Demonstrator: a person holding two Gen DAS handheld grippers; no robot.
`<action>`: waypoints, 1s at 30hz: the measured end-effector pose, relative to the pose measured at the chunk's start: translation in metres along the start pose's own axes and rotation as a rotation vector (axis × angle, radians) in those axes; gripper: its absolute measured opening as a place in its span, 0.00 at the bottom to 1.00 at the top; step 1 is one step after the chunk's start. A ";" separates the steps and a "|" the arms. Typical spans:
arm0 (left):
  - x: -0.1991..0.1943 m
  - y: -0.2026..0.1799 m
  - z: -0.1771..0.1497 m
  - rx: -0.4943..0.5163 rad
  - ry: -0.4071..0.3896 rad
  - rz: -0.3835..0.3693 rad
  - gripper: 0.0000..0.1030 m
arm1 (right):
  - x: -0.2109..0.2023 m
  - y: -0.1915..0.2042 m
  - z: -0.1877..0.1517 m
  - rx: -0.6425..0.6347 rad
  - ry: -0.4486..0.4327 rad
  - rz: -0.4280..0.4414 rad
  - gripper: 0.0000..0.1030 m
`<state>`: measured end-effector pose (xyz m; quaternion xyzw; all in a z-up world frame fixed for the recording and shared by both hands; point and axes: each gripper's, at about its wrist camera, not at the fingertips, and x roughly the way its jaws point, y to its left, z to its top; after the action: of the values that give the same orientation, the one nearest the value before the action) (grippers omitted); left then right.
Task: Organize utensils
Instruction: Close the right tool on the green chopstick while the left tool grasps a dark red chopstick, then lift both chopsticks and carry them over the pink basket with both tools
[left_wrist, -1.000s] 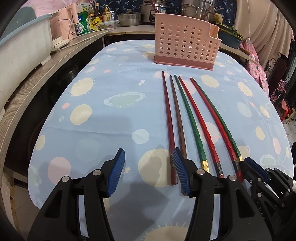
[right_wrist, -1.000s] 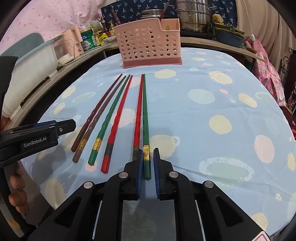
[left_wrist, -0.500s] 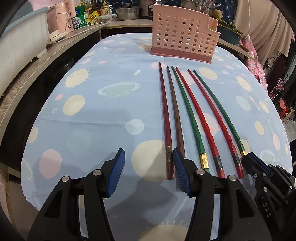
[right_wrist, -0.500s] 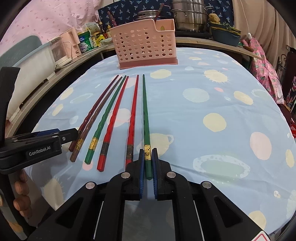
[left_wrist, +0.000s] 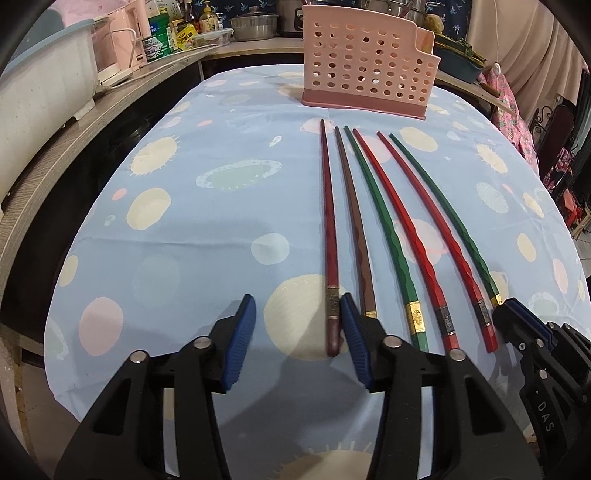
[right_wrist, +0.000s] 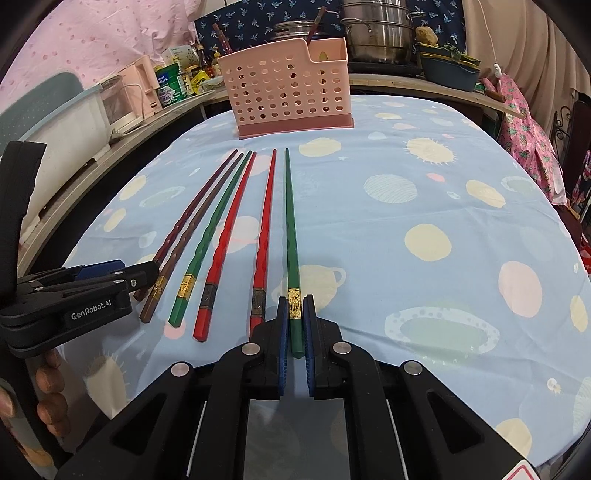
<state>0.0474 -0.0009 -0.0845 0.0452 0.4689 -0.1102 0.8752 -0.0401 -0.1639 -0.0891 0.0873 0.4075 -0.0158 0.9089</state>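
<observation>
Across the counter (right_wrist: 461, 177), w/ its blue spotted cloth, wide bare room is lying to the right of the chopsticks, running out to the cloth's right edge; left side is also lying bare up to the cloth's left edge in the left wrist view. At the far end, the pink perforated utensil basket (right_wrist: 288, 94) is standing upright, just beyond the chopstick tips, apart from them. Six chopsticks are lying roughly parallel, butts toward the near edge: maroon chopstick (left_wrist: 328, 229), brown chopstick (left_wrist: 354, 229), a green one (left_wrist: 388, 236), two red ones (left_wrist: 410, 229), then the rightmost green chopstick (right_wrist: 290, 229).

Right tool (right_wrist: 294, 328) is pinching the butt end of the rightmost green chopstick, pads pressed onto both its sides, near the counter's front edge. Left tool (left_wrist: 297, 332) is sitting spread wide, w/ the maroon chopstick's butt between its fingers, close against the right pad (left_wrist: 352, 339); contact can't be told.
</observation>
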 end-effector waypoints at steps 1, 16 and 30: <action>0.000 0.000 0.000 -0.001 0.001 -0.002 0.33 | 0.000 0.000 0.000 0.000 0.000 0.000 0.07; -0.004 0.010 0.004 -0.029 0.012 -0.029 0.08 | -0.008 -0.005 0.002 0.019 -0.014 -0.004 0.07; -0.030 0.017 0.023 -0.046 -0.038 -0.047 0.08 | -0.034 -0.015 0.027 0.063 -0.084 0.013 0.07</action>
<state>0.0538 0.0164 -0.0475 0.0117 0.4557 -0.1207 0.8818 -0.0444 -0.1850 -0.0488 0.1178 0.3677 -0.0262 0.9221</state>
